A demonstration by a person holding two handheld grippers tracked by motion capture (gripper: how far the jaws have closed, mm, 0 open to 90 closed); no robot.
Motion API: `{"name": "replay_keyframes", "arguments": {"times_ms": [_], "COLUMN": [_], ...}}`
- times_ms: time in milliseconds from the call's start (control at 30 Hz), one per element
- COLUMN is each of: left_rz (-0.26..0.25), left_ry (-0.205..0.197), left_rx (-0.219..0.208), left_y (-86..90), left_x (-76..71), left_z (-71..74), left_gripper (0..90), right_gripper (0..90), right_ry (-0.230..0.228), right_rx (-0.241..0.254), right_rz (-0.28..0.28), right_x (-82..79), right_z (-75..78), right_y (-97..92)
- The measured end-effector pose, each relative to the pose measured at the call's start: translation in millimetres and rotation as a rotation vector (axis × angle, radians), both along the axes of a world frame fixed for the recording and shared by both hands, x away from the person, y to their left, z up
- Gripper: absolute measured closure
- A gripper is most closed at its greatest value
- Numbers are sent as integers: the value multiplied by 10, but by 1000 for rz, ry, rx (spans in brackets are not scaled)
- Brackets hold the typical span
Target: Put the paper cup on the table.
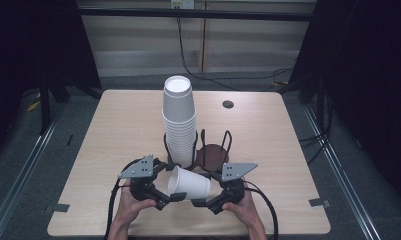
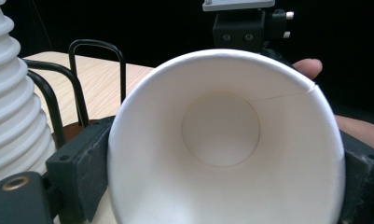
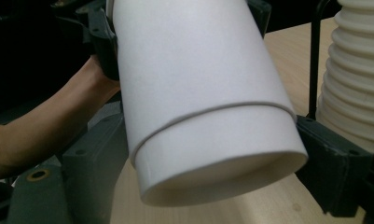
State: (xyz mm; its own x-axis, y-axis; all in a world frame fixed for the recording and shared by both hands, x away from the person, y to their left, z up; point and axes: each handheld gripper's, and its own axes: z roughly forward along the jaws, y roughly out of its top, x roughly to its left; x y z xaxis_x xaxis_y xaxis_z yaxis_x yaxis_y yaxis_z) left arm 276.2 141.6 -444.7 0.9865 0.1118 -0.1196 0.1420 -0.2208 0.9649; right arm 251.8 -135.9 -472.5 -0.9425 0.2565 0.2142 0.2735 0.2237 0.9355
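A white paper cup (image 1: 190, 184) lies on its side in the air between my two grippers, just above the table's near edge. My left gripper (image 1: 173, 184) is shut on its wide rim end. In the left gripper view the cup's open mouth (image 2: 222, 140) faces the camera, with a black jaw against each side. My right gripper (image 1: 204, 189) is shut on the narrow base end. In the right gripper view the base (image 3: 198, 93) sits between both jaws, and a faint line rings the cup. A tall stack of upturned white cups (image 1: 179, 125) stands just behind in a black wire holder (image 1: 213, 150).
The holder's second slot, with a brown round base (image 1: 212, 154), stands beside the stack. A dark cable hole (image 1: 228, 104) sits at the table's far right. Grey tape marks (image 1: 318, 202) the near corners. Black cables trail from both grippers past the front edge.
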Motion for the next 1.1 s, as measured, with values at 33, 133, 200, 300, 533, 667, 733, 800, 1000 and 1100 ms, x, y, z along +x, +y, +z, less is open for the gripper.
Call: {"name": "replay_keyframes", "arguments": {"times_ms": [33,133,200,300,533,667,733,800,1000,1100], "left_rz": [8,17,29,40,78,87,92,98,110,105], "left_ry": [-1,3,10,7,-5,1,-1,0,5,11], "left_rx": [3,4,6,18,21,29,38,43,72,94], "left_y": [9,32,48,80,168,212,233,252,311,341], "left_x": [2,12,14,12,-4,9,12,12,25,27], "left_z": [1,4,3,6,30,42,49,53,54,49], "left_gripper": [97,96,96,96,96,97,96,97,96,97], "right_gripper": [144,128,127,128,136,132,130,130,128,129], "right_ry": [-3,-17,-17,-26,-43,-70,-98,-119,-169,-184], "right_rx": [9,29,47,54,74,66,63,60,77,73], "right_rz": [-3,-37,-54,-96,-177,-236,-266,-301,-430,-479], "right_x": [-5,-28,-35,-55,-102,-123,-139,-153,-195,-208], "right_z": [-1,2,-8,-20,-16,-2,-1,-6,-88,-130], "right_y": [-12,-50,-79,-108,-184,-212,-228,-243,-342,-394]}}
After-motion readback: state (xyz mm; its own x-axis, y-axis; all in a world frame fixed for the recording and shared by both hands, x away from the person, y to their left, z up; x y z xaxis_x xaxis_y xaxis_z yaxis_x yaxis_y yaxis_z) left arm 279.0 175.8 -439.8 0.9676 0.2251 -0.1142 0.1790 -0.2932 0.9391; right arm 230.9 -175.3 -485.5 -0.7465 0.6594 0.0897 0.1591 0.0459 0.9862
